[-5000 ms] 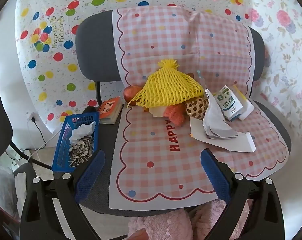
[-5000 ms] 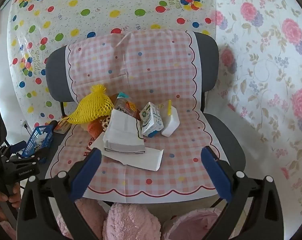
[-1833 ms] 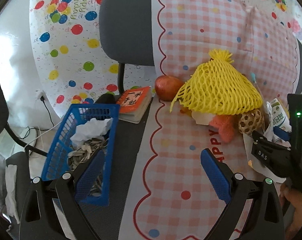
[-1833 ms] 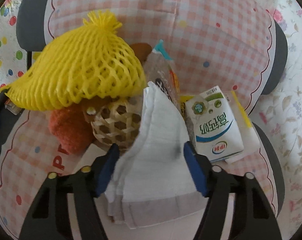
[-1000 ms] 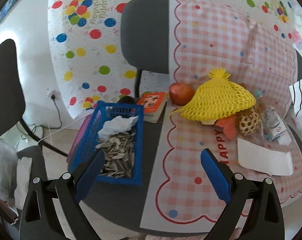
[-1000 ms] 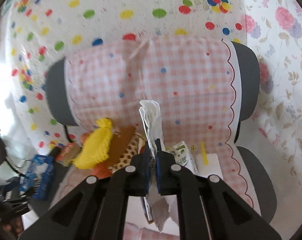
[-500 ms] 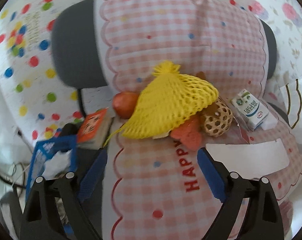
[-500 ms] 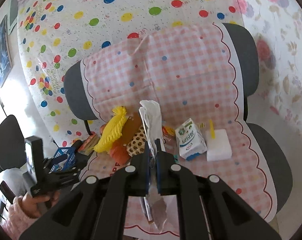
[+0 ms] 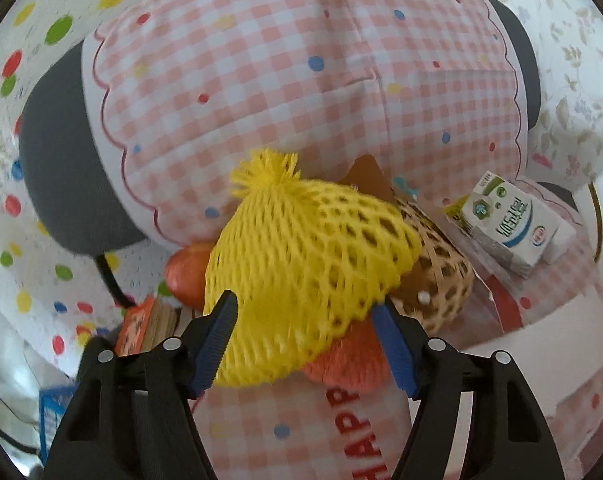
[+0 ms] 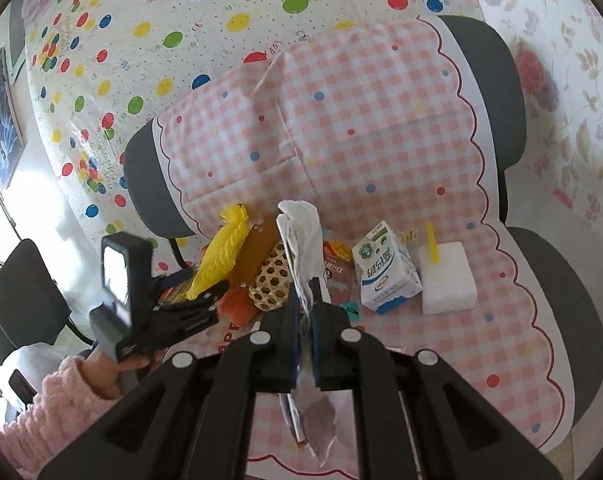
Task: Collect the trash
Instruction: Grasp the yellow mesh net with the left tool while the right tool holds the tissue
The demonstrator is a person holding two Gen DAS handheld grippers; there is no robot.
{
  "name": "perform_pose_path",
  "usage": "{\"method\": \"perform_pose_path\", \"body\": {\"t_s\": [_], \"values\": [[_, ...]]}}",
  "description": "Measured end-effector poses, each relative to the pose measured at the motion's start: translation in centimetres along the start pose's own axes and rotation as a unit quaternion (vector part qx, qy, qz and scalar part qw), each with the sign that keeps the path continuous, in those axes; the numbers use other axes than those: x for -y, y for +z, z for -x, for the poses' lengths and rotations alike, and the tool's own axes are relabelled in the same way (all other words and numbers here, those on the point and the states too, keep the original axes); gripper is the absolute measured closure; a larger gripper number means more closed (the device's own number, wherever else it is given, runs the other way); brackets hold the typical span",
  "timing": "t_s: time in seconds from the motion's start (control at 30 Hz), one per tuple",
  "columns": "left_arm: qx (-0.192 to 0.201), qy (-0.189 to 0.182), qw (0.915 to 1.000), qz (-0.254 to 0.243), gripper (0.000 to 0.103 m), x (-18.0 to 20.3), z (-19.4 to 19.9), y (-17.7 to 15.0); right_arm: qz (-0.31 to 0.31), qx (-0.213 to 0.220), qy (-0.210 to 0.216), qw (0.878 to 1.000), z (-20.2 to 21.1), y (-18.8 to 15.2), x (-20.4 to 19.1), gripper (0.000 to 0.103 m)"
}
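Note:
A yellow foam net (image 9: 309, 264) lies on the pile on the pink checked chair cover (image 9: 301, 80). My left gripper (image 9: 303, 332) has it between its jaws, which are closing; the blue pads (image 9: 215, 344) stand at the net's sides and the net is not visibly squeezed. In the right wrist view the left gripper (image 10: 205, 294) reaches the net (image 10: 225, 248) from the left. My right gripper (image 10: 305, 292) is shut on a folded white paper (image 10: 301, 232), held above the seat.
A milk carton (image 9: 509, 224), a woven ball (image 9: 441, 280), an orange lump (image 9: 349, 360), a red fruit (image 9: 185, 276) and a white sheet (image 9: 541, 336) lie on the seat. A white foam block (image 10: 445, 276) lies right. A blue basket (image 9: 53, 412) is far left.
My left gripper swung right from the blue basket and closed in on the yellow net, its jaws narrowing. The right gripper, still holding the paper, sank a little.

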State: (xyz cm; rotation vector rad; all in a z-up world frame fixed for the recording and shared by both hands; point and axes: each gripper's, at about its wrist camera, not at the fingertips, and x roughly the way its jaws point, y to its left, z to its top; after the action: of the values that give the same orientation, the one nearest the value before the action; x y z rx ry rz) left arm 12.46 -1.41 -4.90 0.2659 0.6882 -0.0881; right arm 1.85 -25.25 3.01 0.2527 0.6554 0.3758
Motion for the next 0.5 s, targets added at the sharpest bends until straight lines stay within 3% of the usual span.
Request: {"method": "perform_pose_path", "body": {"t_s": [0.13, 0.2, 0.3, 0.5], "values": [[0.009, 0.024, 0.9996, -0.014, 0.068, -0.6, 0.4, 0.8, 0.0, -0.012, 0.003, 1.0, -0.4, -0.4, 0.0, 0.098], [0.019, 0.024, 0.9995, 0.007, 0.089, -2.6, 2.0, 1.9, 0.006, -0.007, 0.001, 1.0, -0.3, -0.3, -0.3, 0.098], [0.041, 0.026, 0.9979, 0.044, 0.092, -5.7, 5.6, 3.6, 0.023, 0.011, -0.01, 1.0, 0.3, 0.4, -1.0, 0.098], [0.126, -0.034, 0.9877, 0.086, 0.092, -8.2, 18.1, 5.6, 0.051, 0.072, -0.031, 0.996, 4.3, 2.3, -2.3, 0.098]]}}
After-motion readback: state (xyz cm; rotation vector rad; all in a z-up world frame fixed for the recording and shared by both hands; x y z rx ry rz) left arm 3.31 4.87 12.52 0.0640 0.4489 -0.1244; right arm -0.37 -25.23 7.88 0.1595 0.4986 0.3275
